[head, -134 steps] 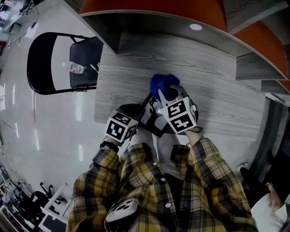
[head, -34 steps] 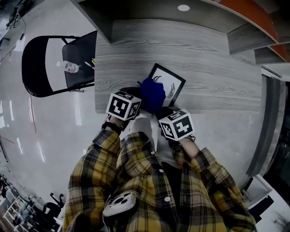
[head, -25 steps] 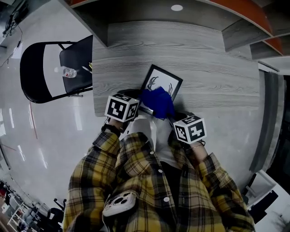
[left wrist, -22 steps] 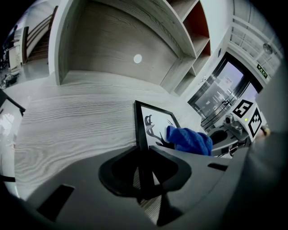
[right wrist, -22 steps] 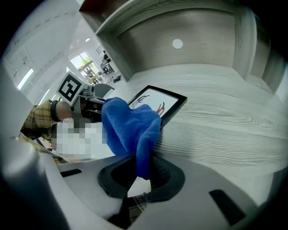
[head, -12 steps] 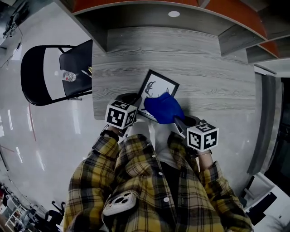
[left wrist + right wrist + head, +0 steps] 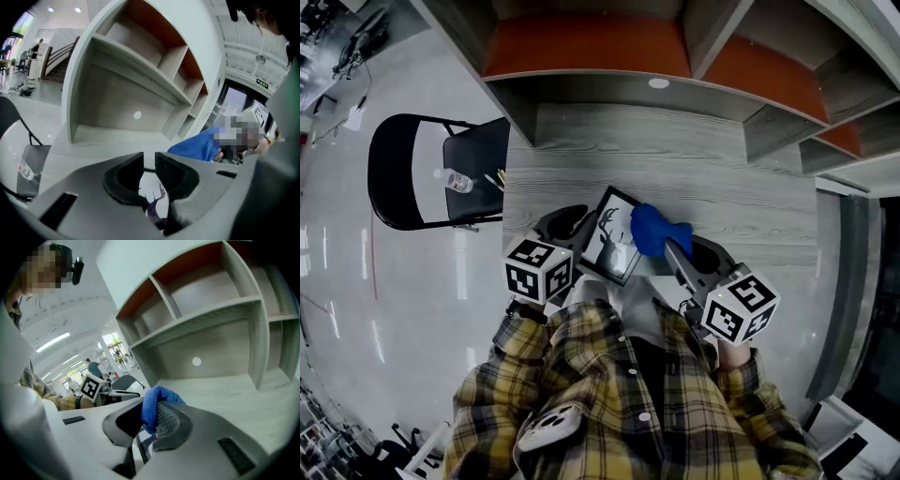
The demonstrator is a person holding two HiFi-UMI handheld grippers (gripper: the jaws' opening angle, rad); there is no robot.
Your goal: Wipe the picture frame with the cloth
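The black picture frame [image 7: 614, 246], with its white antler print, is held tilted at the near edge of the grey wooden table [image 7: 722, 187]. My left gripper [image 7: 579, 227] is shut on the frame's left edge. In the left gripper view the print [image 7: 154, 202] shows below the nearly closed jaws of the left gripper [image 7: 149, 161]. The blue cloth [image 7: 654, 230] lies against the frame's right corner, with my right gripper [image 7: 671, 247] shut on it. In the right gripper view the cloth [image 7: 151, 409] bulges from between the jaws, above the frame [image 7: 140, 446].
A black folding chair [image 7: 422, 169] with a plastic bottle [image 7: 457, 181] on its seat stands left of the table. Grey shelving with orange backs [image 7: 609, 47] rises at the table's far side. A white floor surrounds the table.
My right gripper has drawn the cloth rightward across the frame, from its lower left to its right corner. The frame now sits more tilted in my left gripper. The head view has shifted.
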